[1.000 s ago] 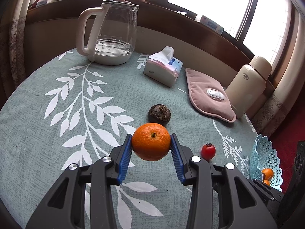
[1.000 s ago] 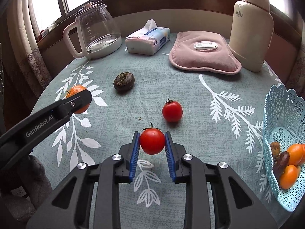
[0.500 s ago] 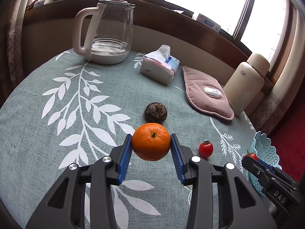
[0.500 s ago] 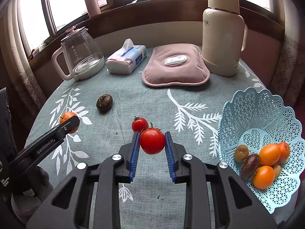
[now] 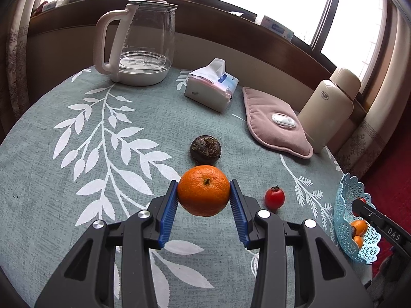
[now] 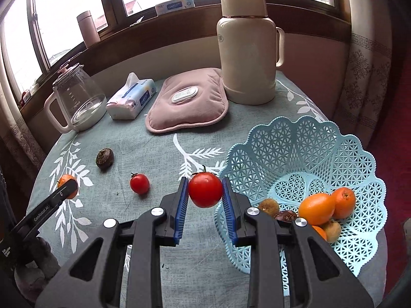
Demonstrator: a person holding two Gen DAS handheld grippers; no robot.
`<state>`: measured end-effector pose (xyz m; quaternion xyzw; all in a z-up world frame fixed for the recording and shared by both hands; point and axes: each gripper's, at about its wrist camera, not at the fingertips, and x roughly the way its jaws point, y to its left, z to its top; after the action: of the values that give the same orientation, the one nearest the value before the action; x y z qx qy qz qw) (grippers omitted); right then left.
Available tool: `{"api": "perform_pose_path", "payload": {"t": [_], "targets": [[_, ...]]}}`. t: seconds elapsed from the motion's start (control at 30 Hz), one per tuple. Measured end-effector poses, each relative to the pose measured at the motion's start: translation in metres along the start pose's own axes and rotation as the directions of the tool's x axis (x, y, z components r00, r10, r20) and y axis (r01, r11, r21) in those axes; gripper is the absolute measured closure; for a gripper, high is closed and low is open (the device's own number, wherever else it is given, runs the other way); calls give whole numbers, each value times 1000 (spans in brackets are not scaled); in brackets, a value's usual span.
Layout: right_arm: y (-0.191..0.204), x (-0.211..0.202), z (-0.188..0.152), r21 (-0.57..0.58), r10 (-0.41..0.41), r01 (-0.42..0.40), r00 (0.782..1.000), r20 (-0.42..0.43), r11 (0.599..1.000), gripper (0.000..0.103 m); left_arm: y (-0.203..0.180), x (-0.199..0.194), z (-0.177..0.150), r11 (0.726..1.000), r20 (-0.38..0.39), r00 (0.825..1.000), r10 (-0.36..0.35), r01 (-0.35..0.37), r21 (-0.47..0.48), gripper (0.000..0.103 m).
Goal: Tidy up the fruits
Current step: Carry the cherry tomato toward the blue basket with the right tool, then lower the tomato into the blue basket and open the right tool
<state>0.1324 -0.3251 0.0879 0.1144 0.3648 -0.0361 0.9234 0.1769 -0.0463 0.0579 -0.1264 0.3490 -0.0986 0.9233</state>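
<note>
My left gripper [image 5: 204,196] is shut on an orange [image 5: 203,191] and holds it above the table, left of centre; the orange also shows in the right wrist view [image 6: 66,183]. My right gripper [image 6: 205,191] is shut on a red tomato [image 6: 205,189], held at the left rim of the light blue lattice basket [image 6: 334,151]. The basket holds oranges [image 6: 317,208] and brown fruits [image 6: 268,206]. A second tomato [image 6: 139,183] and a dark round fruit [image 6: 104,158] lie on the tablecloth.
At the back of the round table stand a glass kettle [image 5: 143,48], a tissue pack [image 5: 212,88], a pink heating pad [image 5: 276,125] and a cream thermos [image 6: 248,48]. The basket sits near the table's right edge [image 5: 355,220].
My right gripper has carried the tomato to the right, from mid-table up to the basket's rim. My left gripper has held the orange nearly still, drifting slightly.
</note>
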Motion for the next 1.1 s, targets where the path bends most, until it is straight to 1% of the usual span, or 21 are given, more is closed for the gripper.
{"api": "perform_pose_path", "payload": {"t": [0.27,0.53,0.93,1.03,1.07,1.1], "targets": [[-34,-5,1,66,-48,48,999,3,997,76,-4,1,-2,1000,-5,1000,-6,6,16,62],[-59,5,-2,145,-37,42,999,-37,989,76,-7,2,-4,1000,-10,1000,-9,9,29,62],[-68,2,-2,183,-49,54,998,-29,982,76,-9,3,-5,999,-16,1000,-12,13,38,62],[-71,-2,-5,193,-53,57,998,-21,980,74,-10,4,-6,999,-17,1000,-13,14,43,62],[-72,-4,-6,197,-57,59,998,-18,979,70,-11,4,-6,999,-17,1000,-13,14,45,62],[-73,-6,-7,202,-61,62,998,-14,977,62,-11,4,-6,999,-18,1000,-13,14,47,62]]}}
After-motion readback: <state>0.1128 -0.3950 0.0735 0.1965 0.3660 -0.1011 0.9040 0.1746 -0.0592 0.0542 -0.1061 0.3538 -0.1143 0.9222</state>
